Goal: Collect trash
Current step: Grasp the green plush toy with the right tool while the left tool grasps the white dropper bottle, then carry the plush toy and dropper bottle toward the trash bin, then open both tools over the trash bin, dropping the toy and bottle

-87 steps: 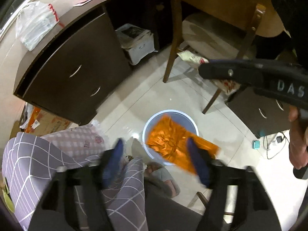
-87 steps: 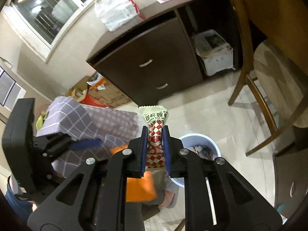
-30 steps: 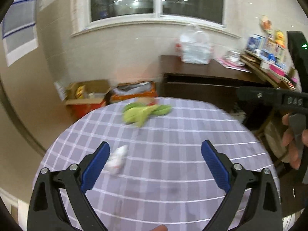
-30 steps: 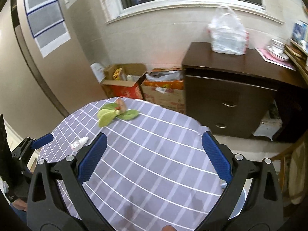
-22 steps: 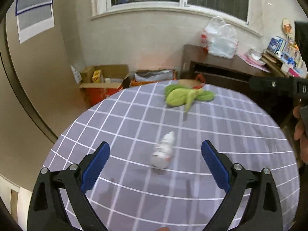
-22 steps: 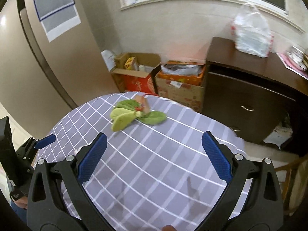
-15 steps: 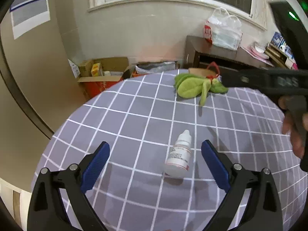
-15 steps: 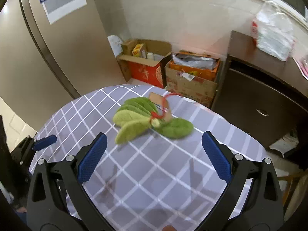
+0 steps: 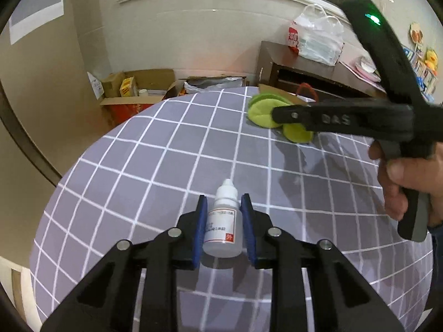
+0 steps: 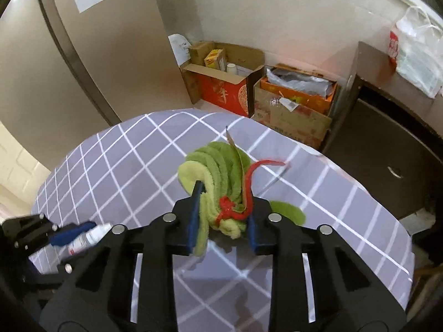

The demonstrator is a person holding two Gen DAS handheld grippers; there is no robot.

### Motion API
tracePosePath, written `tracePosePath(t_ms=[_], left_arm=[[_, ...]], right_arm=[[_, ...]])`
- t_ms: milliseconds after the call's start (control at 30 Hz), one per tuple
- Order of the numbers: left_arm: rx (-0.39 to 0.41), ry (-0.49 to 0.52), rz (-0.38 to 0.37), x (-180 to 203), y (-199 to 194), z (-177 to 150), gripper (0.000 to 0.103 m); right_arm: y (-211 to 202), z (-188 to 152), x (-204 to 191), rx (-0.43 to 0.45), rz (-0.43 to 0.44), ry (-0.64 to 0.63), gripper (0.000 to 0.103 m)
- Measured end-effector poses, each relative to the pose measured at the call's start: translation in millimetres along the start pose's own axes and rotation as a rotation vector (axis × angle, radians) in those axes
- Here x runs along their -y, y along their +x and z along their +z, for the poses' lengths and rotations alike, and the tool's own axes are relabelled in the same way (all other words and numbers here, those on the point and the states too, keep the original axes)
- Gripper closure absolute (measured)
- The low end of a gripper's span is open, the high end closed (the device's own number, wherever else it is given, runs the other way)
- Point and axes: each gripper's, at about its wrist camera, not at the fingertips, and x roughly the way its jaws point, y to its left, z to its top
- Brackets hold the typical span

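both sets of jaws were wide a moment ago and now they've closed in: the left gripper (image 9: 223, 222) pinches the small dropper bottle (image 9: 223, 228) and the right gripper (image 10: 223, 217) clamps the green felt leaves (image 10: 217, 166), both still down on the checked tablecloth (image 9: 155, 166), so i'd say two pickups are underway. bottle's smooth white plastic, labelled; leaves are fuzzy, floppy, tied with red cord (image 10: 249, 177).

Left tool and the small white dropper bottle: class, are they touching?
Touching. In the left wrist view, the left tool has both blue pads pressed against the sides of the dropper bottle, with no gap visible.
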Motion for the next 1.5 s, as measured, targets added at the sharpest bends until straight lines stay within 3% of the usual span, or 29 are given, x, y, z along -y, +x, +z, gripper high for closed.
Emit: tracePosePath(t_ms=[200, 533, 767, 933, 1200, 1500], left_arm=[[0.042, -0.010, -0.021, 20.4, -25.2, -5.8, 0.079], [0.128, 0.063, -0.086, 98.4, -76.1, -9.3, 0.079], [0.154, 0.147, -0.199, 184.8, -94.2, -6.3, 0.079], [0.136, 0.237, -0.274, 257.4, -92.7, -10.7, 0.079], [0.011, 0.381, -0.370, 377.0, -56.8, -33.6, 0.079], [-0.157, 0.481, -0.345, 451.2, 14.9, -65.2, 0.079]], right_arm=[[-54.5, -26.6, 12.0, 0.064, 0.030, 0.043, 0.077], [-178.9, -74.7, 56.0, 0.241, 0.017, 0.141, 0.077], [-274.9, -138.3, 118.4, 0.375, -0.088, 0.269, 0.077], [-316.5, -199.6, 170.3, 0.405, -0.185, 0.395, 0.077], [-334.5, -304.1, 248.5, 0.373, -0.280, 0.638, 0.077], [-302.9, -352.2, 293.0, 0.322, -0.239, 0.782, 0.075]])
